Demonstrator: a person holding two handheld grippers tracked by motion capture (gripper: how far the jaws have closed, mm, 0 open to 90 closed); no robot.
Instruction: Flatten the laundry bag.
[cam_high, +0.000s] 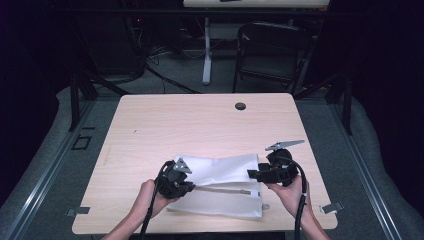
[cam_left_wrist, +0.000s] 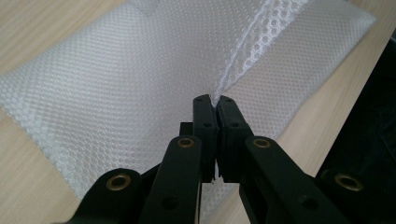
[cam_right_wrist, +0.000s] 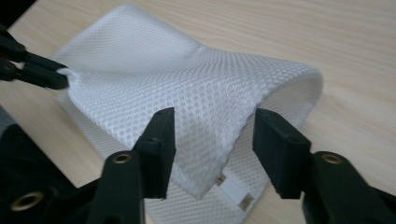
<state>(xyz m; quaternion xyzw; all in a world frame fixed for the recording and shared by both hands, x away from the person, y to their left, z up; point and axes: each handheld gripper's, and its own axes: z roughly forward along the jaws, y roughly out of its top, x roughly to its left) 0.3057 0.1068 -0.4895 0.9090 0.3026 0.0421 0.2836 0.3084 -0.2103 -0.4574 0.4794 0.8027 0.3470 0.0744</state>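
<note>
A white mesh bag (cam_high: 225, 175) lies near the front edge of the wooden table (cam_high: 200, 125), with a zipper strip (cam_high: 222, 189) across it. My left gripper (cam_high: 192, 186) is at its left end. In the left gripper view, that gripper (cam_left_wrist: 215, 100) is shut on a pinched ridge of the mesh (cam_left_wrist: 140, 70), which lifts toward the jaws. My right gripper (cam_high: 252, 175) is at the bag's right end. In the right gripper view, its jaws (cam_right_wrist: 212, 126) stand open around a raised fold of the bag (cam_right_wrist: 201, 79), with a gap at the right pad. The left gripper (cam_right_wrist: 46, 77) shows farther off, pinching the fold's other end.
A round cable hole (cam_high: 240, 106) sits near the table's far edge. Metal clips (cam_high: 77, 211) (cam_high: 332, 207) stick out at the front corners. A dark folding chair (cam_high: 272, 50) and a white table leg (cam_high: 206, 50) stand beyond the table.
</note>
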